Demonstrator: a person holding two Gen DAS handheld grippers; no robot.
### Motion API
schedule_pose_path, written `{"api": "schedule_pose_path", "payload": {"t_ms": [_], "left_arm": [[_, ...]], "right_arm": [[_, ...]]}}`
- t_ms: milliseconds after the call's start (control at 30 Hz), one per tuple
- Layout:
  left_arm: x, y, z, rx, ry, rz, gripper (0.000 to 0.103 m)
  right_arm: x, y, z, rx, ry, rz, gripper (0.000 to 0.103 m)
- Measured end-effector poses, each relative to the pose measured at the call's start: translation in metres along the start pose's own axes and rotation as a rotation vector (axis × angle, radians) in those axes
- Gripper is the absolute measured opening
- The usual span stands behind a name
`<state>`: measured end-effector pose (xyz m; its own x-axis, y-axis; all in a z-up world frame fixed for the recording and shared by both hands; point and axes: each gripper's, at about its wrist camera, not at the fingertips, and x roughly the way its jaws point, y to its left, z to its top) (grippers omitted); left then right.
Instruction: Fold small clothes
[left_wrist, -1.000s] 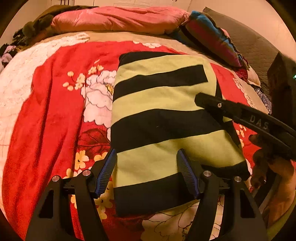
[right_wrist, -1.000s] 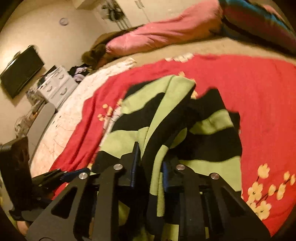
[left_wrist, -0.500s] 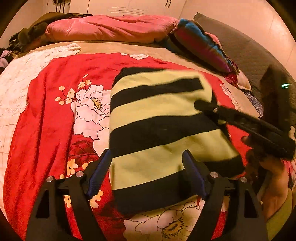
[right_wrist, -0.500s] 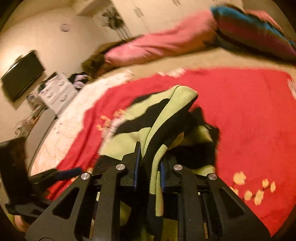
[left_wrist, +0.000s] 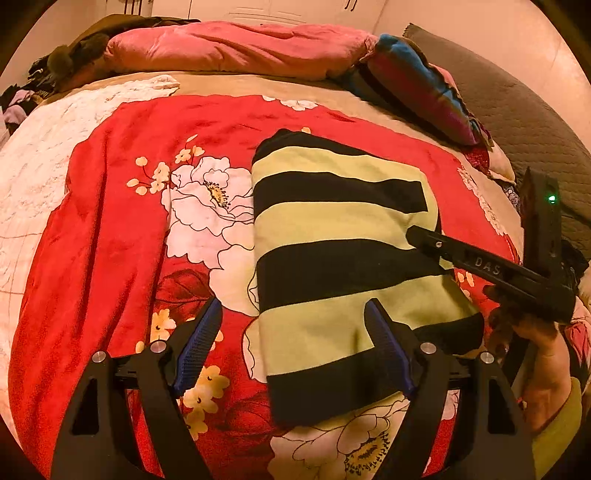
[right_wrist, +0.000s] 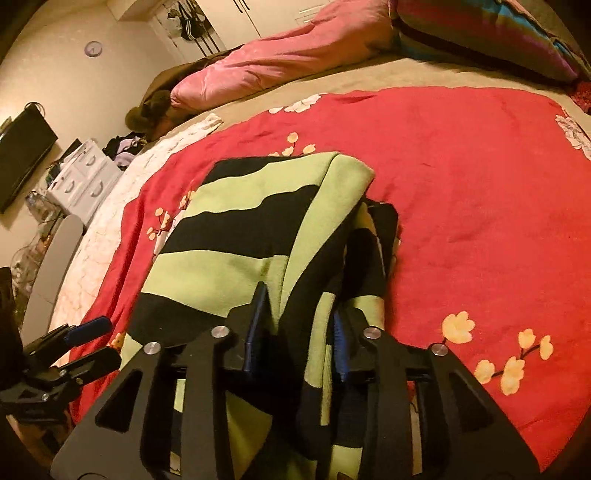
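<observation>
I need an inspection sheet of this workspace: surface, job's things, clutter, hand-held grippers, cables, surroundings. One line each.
Surface: bed under a red floral blanket.
Job's things: striped garment, green and black, folded over, lying on the blanket.
Clutter: pink pillow and a striped pillow at the far edge.
Hand-held grippers: left hand-held gripper open, astride the garment's near left edge; right hand-held gripper has just been opening, a fold of the garment between its pads.
Cables: nothing seen.
Surroundings: wall screen, white drawers, clothes pile, wardrobe doors.
</observation>
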<state>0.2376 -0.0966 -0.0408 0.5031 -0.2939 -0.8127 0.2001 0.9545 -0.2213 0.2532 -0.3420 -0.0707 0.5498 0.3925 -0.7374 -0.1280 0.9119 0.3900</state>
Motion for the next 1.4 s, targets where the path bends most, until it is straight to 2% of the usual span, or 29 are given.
{"api": "schedule_pose_path", "payload": {"t_ms": [300,333,433,467,500,633,833,1000,1033,1067,1100,1167,1267,1400], "left_arm": [[0.010,0.002,0.000,-0.001,0.017,0.016,0.080],[0.011,0.002,0.000,-0.001,0.020,0.020,0.080],[0.015,0.004,0.001,-0.008,0.023,0.024,0.080],[0.016,0.005,0.001,-0.011,0.026,0.024,0.080],[0.018,0.006,0.002,-0.013,0.028,0.023,0.080],[0.027,0.008,0.003,-0.023,0.039,0.023,0.087],[0.048,0.015,0.008,-0.060,0.066,-0.028,0.090],[0.070,0.021,0.013,-0.120,0.099,-0.119,0.090],[0.074,0.023,0.014,-0.136,0.103,-0.142,0.089],[0.078,0.024,0.014,-0.149,0.109,-0.176,0.082],[0.080,0.023,0.014,-0.160,0.110,-0.209,0.068],[0.080,0.022,0.015,-0.174,0.103,-0.235,0.067],[0.072,0.023,0.015,-0.181,0.084,-0.254,0.056],[0.056,0.020,0.017,-0.153,0.062,-0.237,0.048]], "right_arm": [[-0.019,-0.013,0.007,0.035,-0.060,-0.001,0.052],[-0.020,-0.014,0.007,0.045,-0.064,0.001,0.059],[-0.019,-0.018,0.007,0.065,-0.069,0.018,0.069],[-0.017,-0.019,0.006,0.067,-0.058,0.021,0.078],[-0.015,-0.020,0.006,0.067,-0.050,0.023,0.080],[0.005,-0.027,-0.001,0.081,0.026,0.011,0.081],[0.025,-0.050,-0.010,0.199,0.061,0.159,0.080],[0.031,-0.043,-0.009,0.164,0.061,0.211,0.071],[0.032,-0.042,-0.010,0.157,0.061,0.231,0.064],[0.031,-0.040,-0.010,0.150,0.059,0.244,0.056],[0.031,-0.039,-0.009,0.139,0.058,0.248,0.055],[0.029,-0.037,-0.007,0.132,0.047,0.257,0.050],[0.023,-0.031,-0.006,0.116,0.019,0.269,0.047],[0.009,-0.010,0.000,0.067,-0.023,0.301,0.047]]}}
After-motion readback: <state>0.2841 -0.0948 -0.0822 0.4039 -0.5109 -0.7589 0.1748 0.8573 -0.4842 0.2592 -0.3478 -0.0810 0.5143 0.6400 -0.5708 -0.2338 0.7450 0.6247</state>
